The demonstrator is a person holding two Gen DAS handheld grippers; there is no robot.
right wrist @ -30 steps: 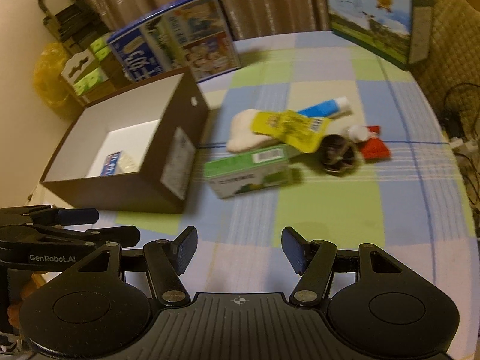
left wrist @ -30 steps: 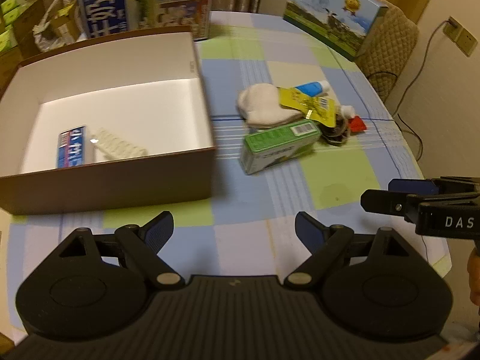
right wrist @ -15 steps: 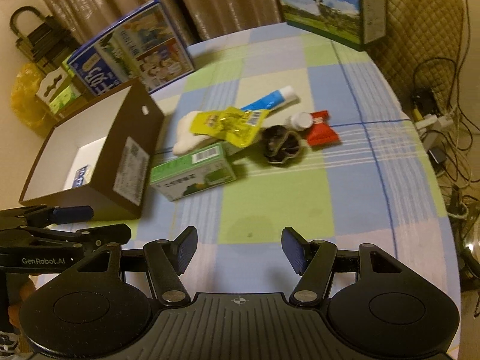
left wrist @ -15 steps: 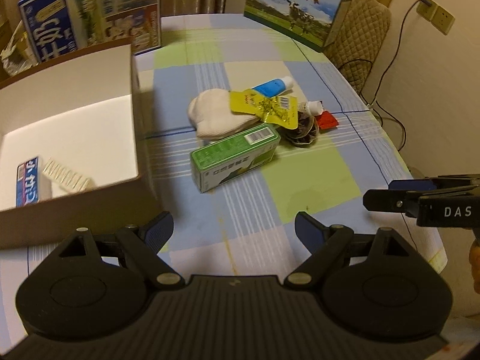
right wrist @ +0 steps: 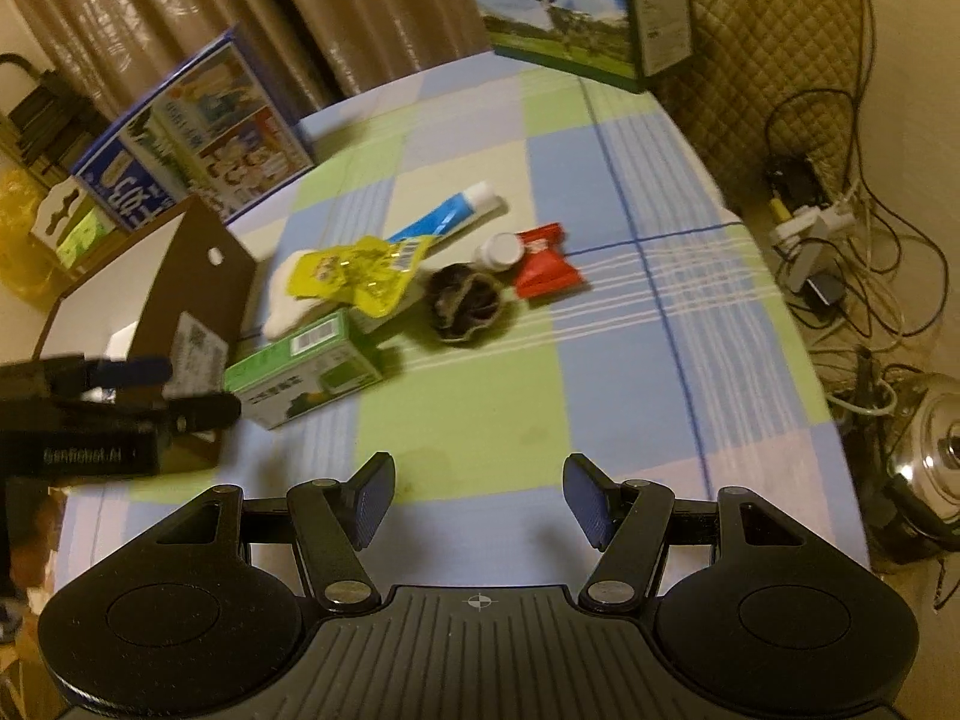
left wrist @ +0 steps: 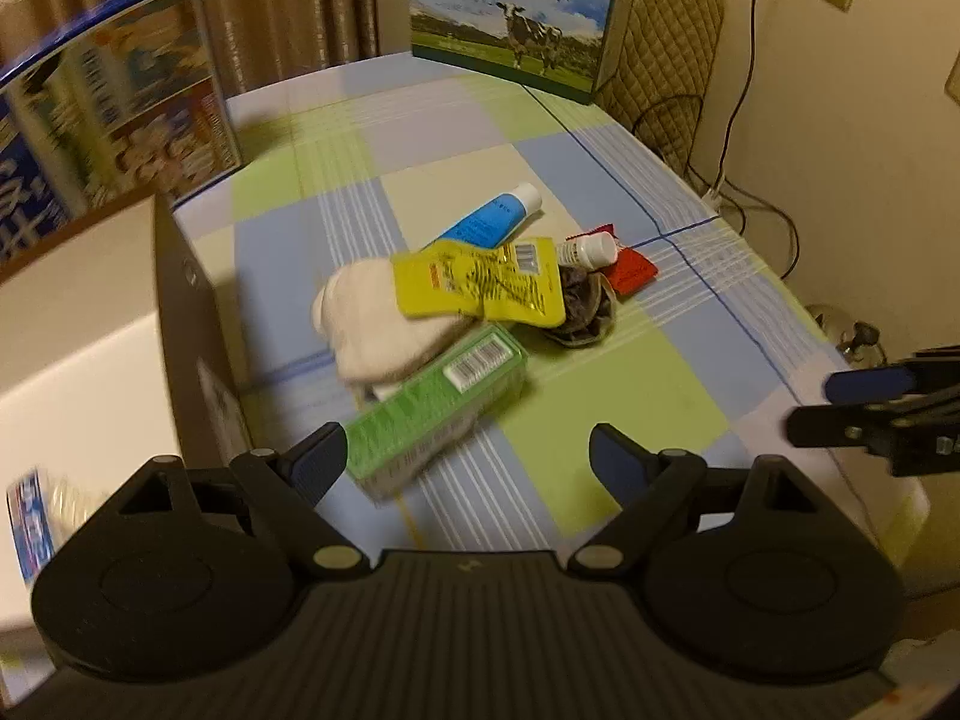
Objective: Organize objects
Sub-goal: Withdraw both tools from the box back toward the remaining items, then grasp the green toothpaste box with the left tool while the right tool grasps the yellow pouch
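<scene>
Above the table's near edge, both grippers hang wide and hold nothing.

Left gripper (left wrist: 468, 459) spreads its jaws just short of the green carton (left wrist: 435, 411), which lies at the front of a pile on the checked table (right wrist: 474, 420); right gripper (right wrist: 477, 498) waits farther back, equally wide. Behind the carton lie a white sock (left wrist: 384, 324), yellow pouch (left wrist: 480, 282), blue tube (left wrist: 489, 222), small bottle (left wrist: 588, 249), red packet (left wrist: 630, 270) and dark pouch (left wrist: 579, 315). The brown box (left wrist: 198, 324) stands left of the pile. Likely risk: since sock and pouch overlap the carton's far end, lifting it could drag or scatter them.
</scene>
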